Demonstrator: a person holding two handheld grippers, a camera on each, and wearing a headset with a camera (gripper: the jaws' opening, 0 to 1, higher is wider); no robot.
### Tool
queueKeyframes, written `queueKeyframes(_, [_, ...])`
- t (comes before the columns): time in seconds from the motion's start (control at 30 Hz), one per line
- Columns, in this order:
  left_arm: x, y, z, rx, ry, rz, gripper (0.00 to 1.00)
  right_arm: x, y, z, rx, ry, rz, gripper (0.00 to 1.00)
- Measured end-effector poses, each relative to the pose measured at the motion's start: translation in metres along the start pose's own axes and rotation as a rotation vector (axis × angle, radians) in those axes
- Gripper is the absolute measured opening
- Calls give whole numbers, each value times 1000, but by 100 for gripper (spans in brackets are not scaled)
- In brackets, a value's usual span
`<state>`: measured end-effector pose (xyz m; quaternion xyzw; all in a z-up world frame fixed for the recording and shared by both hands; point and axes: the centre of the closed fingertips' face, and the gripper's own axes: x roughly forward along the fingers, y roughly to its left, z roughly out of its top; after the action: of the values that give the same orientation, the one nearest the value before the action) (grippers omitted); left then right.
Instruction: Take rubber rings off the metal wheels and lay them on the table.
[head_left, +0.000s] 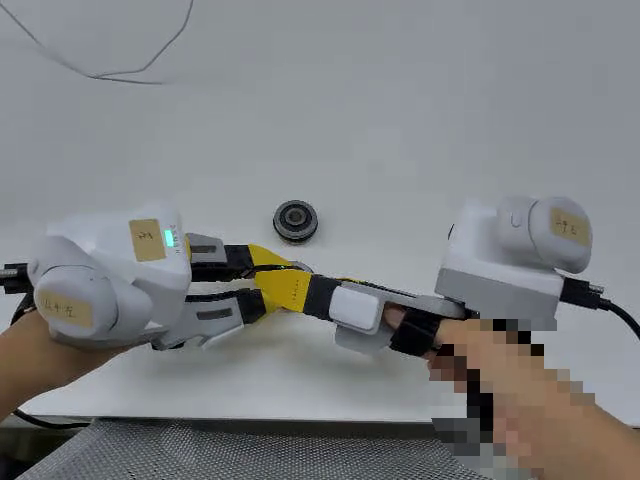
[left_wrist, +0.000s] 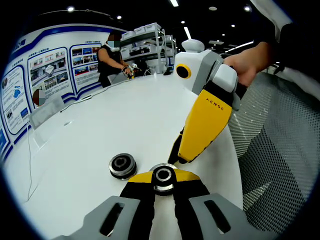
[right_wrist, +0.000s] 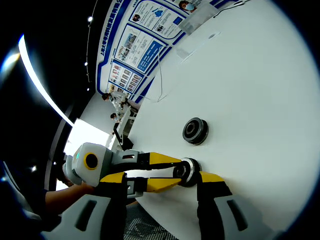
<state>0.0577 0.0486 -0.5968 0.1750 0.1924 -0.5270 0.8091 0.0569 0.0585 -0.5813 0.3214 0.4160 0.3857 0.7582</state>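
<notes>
Head view: the left tongs (head_left: 268, 276) and right tongs (head_left: 277, 293) met tip to tip over the table (head_left: 420, 130), with a second wheel (head_left: 296, 221) lying just beyond. Left gripper view: the left tongs clamped a wheel (left_wrist: 163, 178). Right gripper view: the right tongs closely flanked that wheel, but I could not tell whether they gripped it.

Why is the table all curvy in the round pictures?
Left gripper view: the fisheye lens bulges the white table, and ceiling lights show as bright dots. Right gripper view: same bulge, rolled sideways, with a bright light streak at the left. Head view: the table looks flat, evenly lit, shadows faint.
</notes>
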Motion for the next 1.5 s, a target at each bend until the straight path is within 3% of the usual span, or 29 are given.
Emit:
queueKeyframes(0.5, [0,1,0,-1,-3,0,13,2,-6,3,40,-8,13,52])
queueKeyframes(0.77, [0,1,-1,0,-3,-1,13,-1,-4,2,25,-7,7,51])
queueKeyframes(1.5, [0,0,0,1,-5,-1,13,-3,-23,1,63,-1,-57,22])
